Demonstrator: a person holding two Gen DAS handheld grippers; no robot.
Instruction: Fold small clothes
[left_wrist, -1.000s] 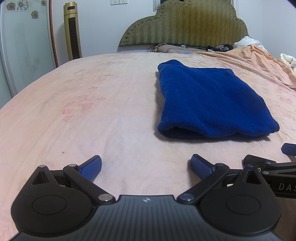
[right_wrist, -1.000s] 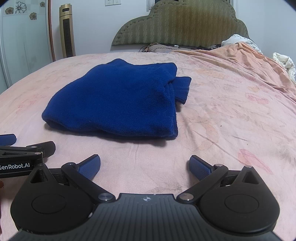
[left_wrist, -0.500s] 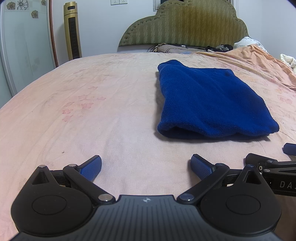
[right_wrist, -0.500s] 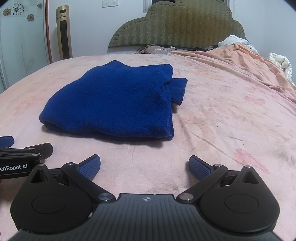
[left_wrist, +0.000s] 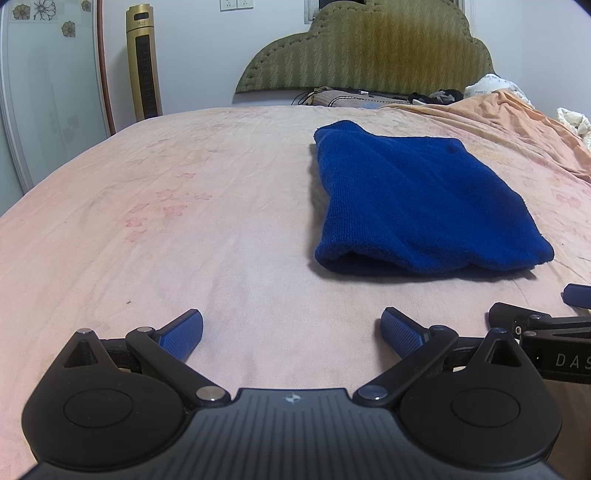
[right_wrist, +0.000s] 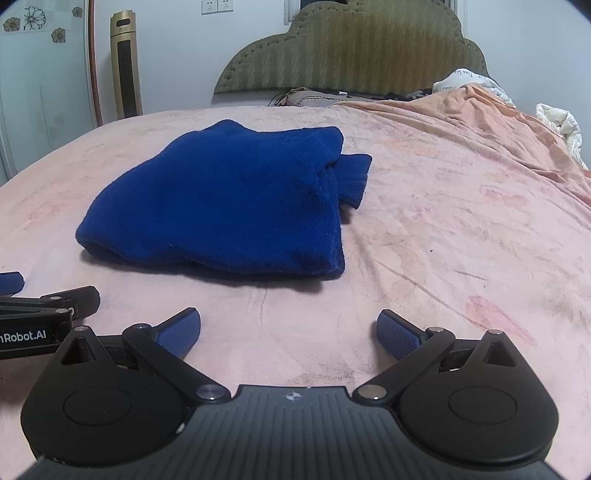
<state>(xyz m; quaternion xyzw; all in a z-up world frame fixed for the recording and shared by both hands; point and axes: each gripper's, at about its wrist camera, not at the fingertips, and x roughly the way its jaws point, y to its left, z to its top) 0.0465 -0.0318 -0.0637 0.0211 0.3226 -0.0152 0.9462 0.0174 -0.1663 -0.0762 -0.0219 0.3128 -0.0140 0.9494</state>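
Note:
A folded dark blue knitted garment (left_wrist: 417, 203) lies flat on the pink bed sheet (left_wrist: 184, 221), ahead and to the right in the left wrist view. From the right wrist it shows as the same blue garment (right_wrist: 229, 199) ahead and left, a ribbed cuff sticking out on its right side. My left gripper (left_wrist: 291, 328) stands open low over the sheet, short of the garment, with nothing between its fingers. My right gripper (right_wrist: 288, 328) is open too and empty, just in front of the garment's near edge. Each gripper shows at the edge of the other's view.
A green padded headboard (left_wrist: 365, 51) and a dark pillow with cables stand at the far end. An orange blanket (right_wrist: 480, 122) is heaped on the right, white bedding beyond it. A gold tower fan (left_wrist: 143, 62) and a glass door are at the left wall.
The right wrist view has shifted slightly, so the garment sits a little lower and left in it. The left gripper has stayed still. Both remain open.

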